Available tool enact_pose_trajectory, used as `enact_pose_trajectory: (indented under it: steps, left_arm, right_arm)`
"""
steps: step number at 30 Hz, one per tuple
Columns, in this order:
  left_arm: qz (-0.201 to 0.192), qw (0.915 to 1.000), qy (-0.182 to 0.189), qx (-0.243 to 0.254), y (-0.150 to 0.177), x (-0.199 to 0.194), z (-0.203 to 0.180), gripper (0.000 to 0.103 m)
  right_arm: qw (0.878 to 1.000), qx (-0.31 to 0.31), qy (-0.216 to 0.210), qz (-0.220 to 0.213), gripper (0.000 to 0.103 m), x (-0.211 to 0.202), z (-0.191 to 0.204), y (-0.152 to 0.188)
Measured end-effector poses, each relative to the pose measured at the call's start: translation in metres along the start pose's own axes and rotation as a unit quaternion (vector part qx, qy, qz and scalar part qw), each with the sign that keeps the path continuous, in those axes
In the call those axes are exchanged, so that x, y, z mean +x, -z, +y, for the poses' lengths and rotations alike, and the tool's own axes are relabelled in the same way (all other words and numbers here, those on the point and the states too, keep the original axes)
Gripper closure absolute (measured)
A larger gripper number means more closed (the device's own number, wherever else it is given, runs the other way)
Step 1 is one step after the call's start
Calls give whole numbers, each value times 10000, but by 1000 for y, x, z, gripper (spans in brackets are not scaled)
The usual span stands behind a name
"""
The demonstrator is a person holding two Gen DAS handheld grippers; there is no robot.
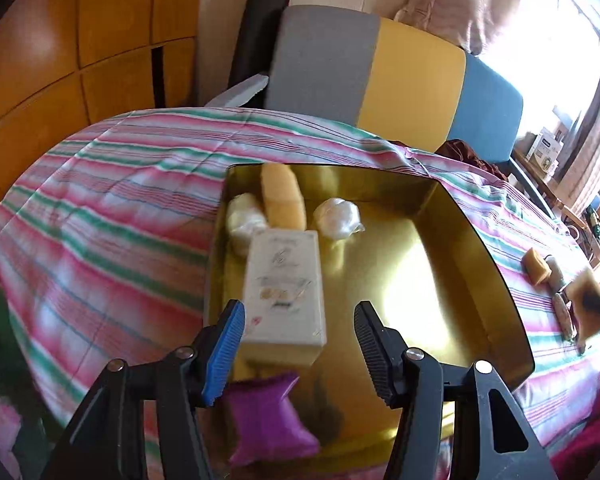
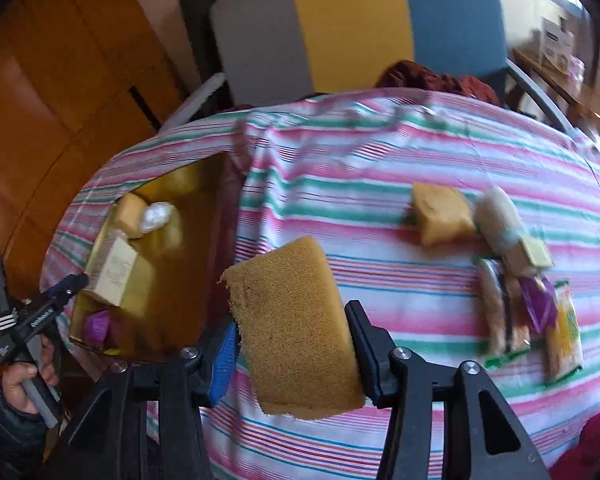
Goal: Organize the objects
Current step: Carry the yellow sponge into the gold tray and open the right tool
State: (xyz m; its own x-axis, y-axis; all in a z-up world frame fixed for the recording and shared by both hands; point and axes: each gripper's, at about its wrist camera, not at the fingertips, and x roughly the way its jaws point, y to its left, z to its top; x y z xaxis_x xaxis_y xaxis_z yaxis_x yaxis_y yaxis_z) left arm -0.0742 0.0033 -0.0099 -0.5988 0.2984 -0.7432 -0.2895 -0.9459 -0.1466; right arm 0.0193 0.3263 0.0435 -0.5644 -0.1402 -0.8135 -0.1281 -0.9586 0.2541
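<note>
Two grippers: you hold one in each hand, both angled down over the striped cloth [image 2: 380,208].
Left gripper [image 1: 300,354]: your jaws stand apart with nothing pressed between the pads; the blue pad sits just beside the near corner of the white box [image 1: 286,292], and whether it touches is unclear.
Right gripper [image 2: 296,354]: your jaws are clamped on the brown sponge [image 2: 296,324], which sticks up and forward past the fingertips, above the cloth.
Gold tray [image 1: 480,264]: it rests on the cloth, to the left of your right gripper and right below your left one.
Tray contents: the white box lies lengthwise along the left side; beyond it are a yellow sponge [image 1: 283,200] and two pale wrapped lumps, one on each side of that sponge; a purple packet [image 1: 266,420] lies at the near edge.
Loose items on the cloth: a tan sponge [image 2: 442,214], a whitish blurred object just right of it, and several snack packets [image 2: 532,316] lie grouped together, well apart from the tray.
Your left hand [image 2: 24,376]: seen from the right camera, in a dark sleeve, gripping the grey handle.
Background: a chair back [image 1: 380,72] in grey, yellow and blue stands behind the table.
</note>
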Motion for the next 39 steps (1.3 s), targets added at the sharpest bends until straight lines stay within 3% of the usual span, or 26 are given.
enact_pose_trajectory:
  steps: [4,7,14,19,24,28,39]
  left_arm:
    - [-89,9999,-25,-121,8,-12,16,45]
    - [-84,9998,-92,-166,14,-16,27,44]
    - [6,9981,-161,-593,22,-13,58,44]
    - [81,9970,-135,-759,25,-7,69,44]
    - [147,9965,-155,-804,27,-3,72,44]
    - [78,9965,-223,-798,27,-4,72,40]
    - [-234,9979,-441,-406,22,-20,51,37]
  right_arm:
    - [9970,-615,-355,307,52,34,66,-27]
    - [9934,-812,-343,732,52,78,103,-43]
    - [9867,-483,95,1551,52,187,142,-69]
    - [9867,-455,250,1542,52,227,171,-79]
    - [9900,-211,-259,1374,48,234,181,-84]
    - [9919,-211,-413,1186,31,221,177,-77]
    - [9974,-370,-445,422,31,147,156,-57]
